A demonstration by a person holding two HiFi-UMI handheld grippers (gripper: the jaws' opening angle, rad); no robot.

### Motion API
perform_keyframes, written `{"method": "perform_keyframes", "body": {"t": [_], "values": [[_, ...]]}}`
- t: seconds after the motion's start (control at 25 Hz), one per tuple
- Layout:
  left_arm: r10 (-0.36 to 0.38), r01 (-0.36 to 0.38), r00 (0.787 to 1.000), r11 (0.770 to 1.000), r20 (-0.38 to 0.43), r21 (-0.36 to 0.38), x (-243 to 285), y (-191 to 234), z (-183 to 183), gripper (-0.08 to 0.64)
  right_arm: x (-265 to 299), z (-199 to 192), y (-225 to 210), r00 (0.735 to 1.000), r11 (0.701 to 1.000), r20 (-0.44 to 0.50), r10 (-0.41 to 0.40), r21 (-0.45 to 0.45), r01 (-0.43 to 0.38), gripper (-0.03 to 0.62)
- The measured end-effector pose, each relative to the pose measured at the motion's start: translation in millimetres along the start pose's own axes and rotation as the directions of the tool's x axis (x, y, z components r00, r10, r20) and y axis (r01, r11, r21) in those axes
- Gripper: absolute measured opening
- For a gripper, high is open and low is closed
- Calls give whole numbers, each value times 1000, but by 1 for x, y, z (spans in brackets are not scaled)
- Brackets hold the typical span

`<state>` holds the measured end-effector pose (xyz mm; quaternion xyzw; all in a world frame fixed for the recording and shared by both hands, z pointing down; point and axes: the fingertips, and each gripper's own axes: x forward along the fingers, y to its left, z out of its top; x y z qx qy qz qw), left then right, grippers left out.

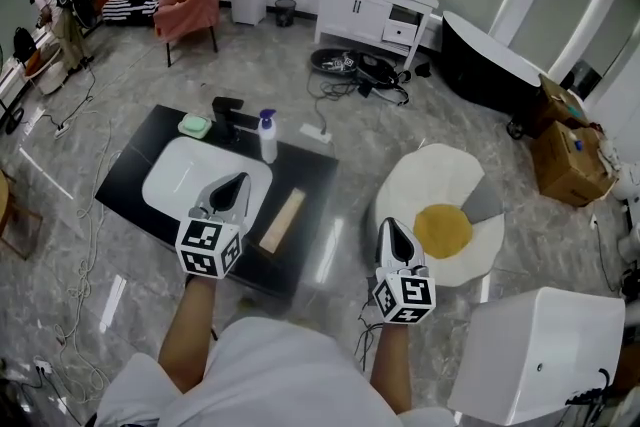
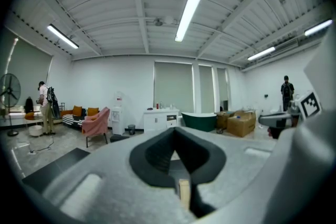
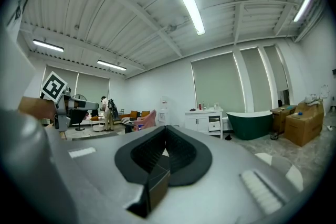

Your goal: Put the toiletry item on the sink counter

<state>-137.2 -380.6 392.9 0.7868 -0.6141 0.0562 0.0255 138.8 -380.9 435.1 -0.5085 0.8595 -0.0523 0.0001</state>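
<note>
A white bottle with a blue pump top (image 1: 267, 136) stands upright on the black sink counter (image 1: 132, 174), just behind the white basin (image 1: 185, 177) and right of the black faucet (image 1: 229, 117). A green soap dish (image 1: 195, 126) lies left of the faucet. My left gripper (image 1: 238, 181) hovers over the basin's right rim, jaws shut and empty, pointing towards the bottle. My right gripper (image 1: 389, 225) hangs over the floor right of the counter, also shut and empty. Both gripper views look level across the room, with the left gripper (image 2: 175, 132) and right gripper (image 3: 165, 130) closed at their tips.
A wooden slat (image 1: 283, 220) lies on the counter's right part. An egg-shaped rug (image 1: 445, 215) covers the floor to the right, and a white box (image 1: 545, 360) stands at the lower right. A white cabinet (image 1: 375, 5), dark bathtub (image 1: 490, 60) and cardboard boxes (image 1: 570, 160) line the back.
</note>
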Motion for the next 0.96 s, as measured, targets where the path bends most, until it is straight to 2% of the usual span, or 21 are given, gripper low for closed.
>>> {"method": "perform_keyframes", "body": {"t": [0.48,0.96], "values": [[-4,3,999,1000,34,31,0,2,15,-2,8,2,-3,1000,1000,11,5,1,-5,3],[-11,10,999,1000,34,25,6,-2,6,-2,12,-4,-10,1000,1000,12,9,0,-9,3]]}}
